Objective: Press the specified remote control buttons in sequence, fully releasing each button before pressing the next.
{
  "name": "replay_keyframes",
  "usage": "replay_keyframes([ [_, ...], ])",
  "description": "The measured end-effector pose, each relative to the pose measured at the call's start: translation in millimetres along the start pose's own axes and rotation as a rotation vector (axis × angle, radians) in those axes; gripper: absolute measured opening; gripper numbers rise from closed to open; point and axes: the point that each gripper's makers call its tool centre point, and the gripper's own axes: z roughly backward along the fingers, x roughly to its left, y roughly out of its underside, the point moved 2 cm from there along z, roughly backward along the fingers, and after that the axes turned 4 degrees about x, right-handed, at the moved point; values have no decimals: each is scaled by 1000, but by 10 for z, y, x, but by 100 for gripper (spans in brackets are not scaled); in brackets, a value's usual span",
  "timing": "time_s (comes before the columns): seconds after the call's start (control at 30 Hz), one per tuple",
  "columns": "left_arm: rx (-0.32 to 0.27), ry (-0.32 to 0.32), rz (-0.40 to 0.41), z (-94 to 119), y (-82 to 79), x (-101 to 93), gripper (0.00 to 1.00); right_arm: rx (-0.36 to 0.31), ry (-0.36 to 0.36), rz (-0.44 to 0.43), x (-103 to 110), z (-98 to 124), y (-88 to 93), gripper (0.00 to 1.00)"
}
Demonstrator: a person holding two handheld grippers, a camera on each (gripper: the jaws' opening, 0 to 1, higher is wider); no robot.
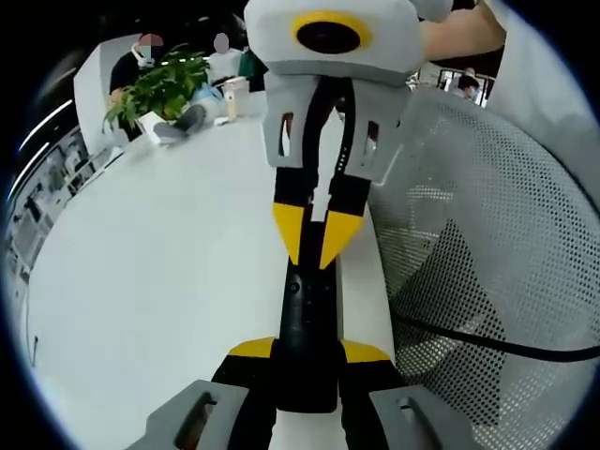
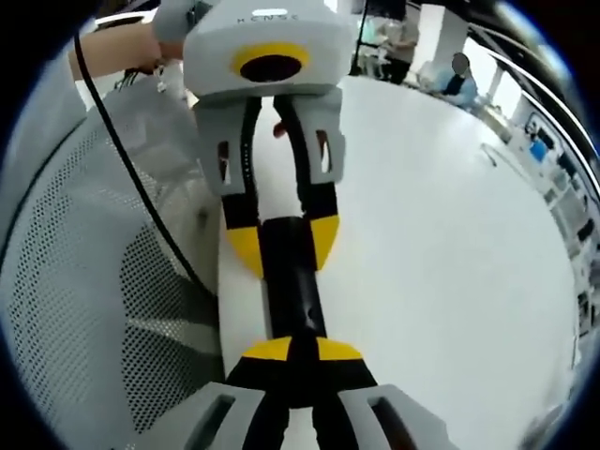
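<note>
Lengthwise, slim black remote (image 1: pixel 307 328) (glossy), clamped.

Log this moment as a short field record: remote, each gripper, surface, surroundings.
remote: black remote control, long and slim, held between the two grippers above the table edge
left gripper: jaws clamped on the sides of one end of the remote
right gripper: yellow tips closed together, pointing down onto the remote's top face
surface: white table
surroundings: white mesh chair back beside the table; potted plant at the far end
</note>
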Motion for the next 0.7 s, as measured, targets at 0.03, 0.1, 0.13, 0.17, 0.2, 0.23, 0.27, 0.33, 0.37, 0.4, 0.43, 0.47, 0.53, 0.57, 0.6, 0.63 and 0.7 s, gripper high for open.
replay_keyframes([
  [0.03, -1, 0, 0, 0, 0, 2, 23, 7, 8, 32, -2, -1, 0, 3],
  [0.1, -5, 0, 1, 1, 1, 1, 23, 16, 5, 17, -6, -6, -8, 3],
  [0.13, -5, -1, 1, 2, 1, 0, 23, 29, -2, 8, -18, -4, -15, 3],
  [0.17, -4, -2, 1, 2, 1, 0, 23, 39, -8, -11, -24, -5, -16, 3],
  [0.2, -4, -2, 0, 2, 1, 1, 23, 41, -18, -41, -26, -3, -11, 3],
  [0.23, -4, -2, 0, 2, 0, 1, 23, 35, -35, -105, -29, -2, -11, 4],
  [0.27, -4, -2, 1, 1, 0, 2, 23, 21, -44, -125, -41, 2, -14, 4],
  [0.33, -11, -7, 9, 0, -1, 1, 23, -7, -29, -149, -61, 7, -7, 3],
  [0.37, -16, -9, 13, 0, -2, 1, 23, -11, -17, -126, -39, 11, -3, 3],
  [0.4, -19, -11, 17, 0, 0, 0, 23, -14, -10, -115, -32, 10, -6, 3],
  [0.43, -20, -12, 19, 1, -1, 0, 23, -16, 2, -99, -26, 7, -8, 3],
  [0.47, -15, -13, 22, 0, -4, 0, 23, -15, 9, -98, -13, 9, -9, 3],
  [0.53, -1, -14, 19, -4, -15, -1, 23, -16, 11, -106, -32, 11, -12, 3],
  [0.57, 10, -13, 16, -8, -20, 1, 23, -16, 9, -109, -35, 11, -13, 3],
  [0.6, 14, -13, 14, -8, -17, 1, 23, -14, 8, -110, -36, 10, -14, 3],
  [0.63, 15, -12, 12, -6, -14, 3, 23, -12, 7, -106, -35, 9, -14, 3],
  [0.7, 13, -11, 12, -3, -7, 5, 23, -7, 13, -74, -24, 3, -19, 3],
])
